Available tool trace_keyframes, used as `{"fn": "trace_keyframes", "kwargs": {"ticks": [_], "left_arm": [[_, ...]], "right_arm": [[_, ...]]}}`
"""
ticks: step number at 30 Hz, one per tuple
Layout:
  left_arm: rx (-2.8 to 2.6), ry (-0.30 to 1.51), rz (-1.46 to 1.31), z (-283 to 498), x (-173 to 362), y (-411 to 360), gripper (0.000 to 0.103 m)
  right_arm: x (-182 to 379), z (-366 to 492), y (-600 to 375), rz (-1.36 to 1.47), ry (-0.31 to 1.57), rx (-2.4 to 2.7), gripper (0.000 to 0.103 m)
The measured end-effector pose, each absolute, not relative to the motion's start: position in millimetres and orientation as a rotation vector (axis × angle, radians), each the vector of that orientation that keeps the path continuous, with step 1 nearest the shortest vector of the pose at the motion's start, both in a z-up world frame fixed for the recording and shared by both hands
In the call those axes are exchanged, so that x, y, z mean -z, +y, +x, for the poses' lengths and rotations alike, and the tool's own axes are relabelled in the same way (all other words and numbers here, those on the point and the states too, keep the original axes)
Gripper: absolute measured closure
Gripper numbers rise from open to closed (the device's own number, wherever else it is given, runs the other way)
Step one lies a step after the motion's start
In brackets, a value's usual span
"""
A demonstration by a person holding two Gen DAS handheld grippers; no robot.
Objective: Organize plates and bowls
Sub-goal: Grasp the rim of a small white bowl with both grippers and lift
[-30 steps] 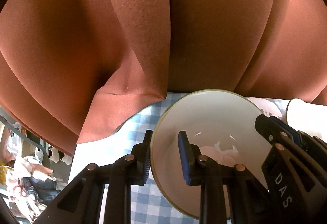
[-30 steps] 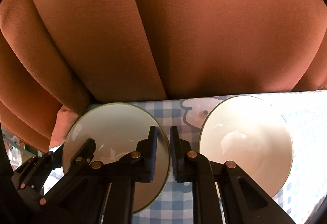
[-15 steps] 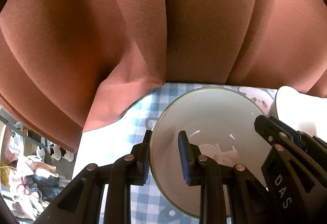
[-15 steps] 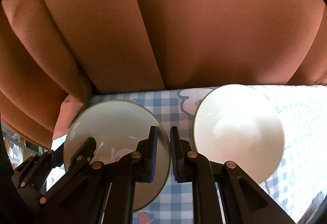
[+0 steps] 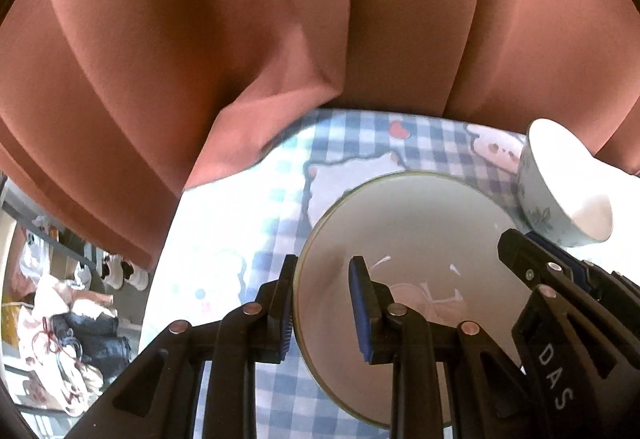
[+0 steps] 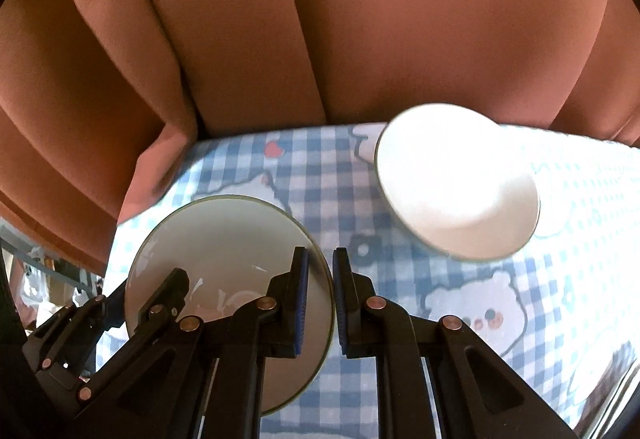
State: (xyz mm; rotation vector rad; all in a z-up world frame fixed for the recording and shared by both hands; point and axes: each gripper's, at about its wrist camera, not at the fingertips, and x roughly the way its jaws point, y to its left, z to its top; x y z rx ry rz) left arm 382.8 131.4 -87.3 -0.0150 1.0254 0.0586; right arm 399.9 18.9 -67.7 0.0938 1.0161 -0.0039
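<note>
A pale plate [image 5: 420, 231] with a greenish rim is held by both grippers above the blue checked tablecloth [image 5: 248, 223]. My left gripper [image 5: 324, 307] is shut on the plate's left rim, one pad inside and one outside. Over on the plate's right rim, my right gripper [image 5: 520, 245] also grips. In the right wrist view the right gripper [image 6: 320, 299] is shut on the plate [image 6: 224, 239], with the left gripper [image 6: 140, 291] at its far side. A white bowl [image 6: 456, 183] with a blue flower pattern [image 5: 568, 191] stands apart on the cloth, to the right.
A rust-orange curtain [image 5: 240, 39] hangs along the table's far edge, one fold lying on the cloth. The table's left edge [image 5: 168, 239] drops to a floor with clothes and shoes [image 5: 72, 311]. Printed checked cloth [image 6: 500, 299] stretches to the right.
Both grippers have drawn back from the curtain with the plate between them. More checked cloth shows beyond the plate. The white bowl now sits farther off, higher in both views.
</note>
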Motion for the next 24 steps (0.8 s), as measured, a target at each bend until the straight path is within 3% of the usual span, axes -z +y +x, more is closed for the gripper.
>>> {"fn": "trace_keyframes", "kwargs": {"ticks": [24], "left_arm": [[-0.062,1.0,-0.002,364.3,69.2,126.7,0.08]], "right_arm": [[68.8,388.3,24.1,0.081,0.999,-0.016,0.087]]}}
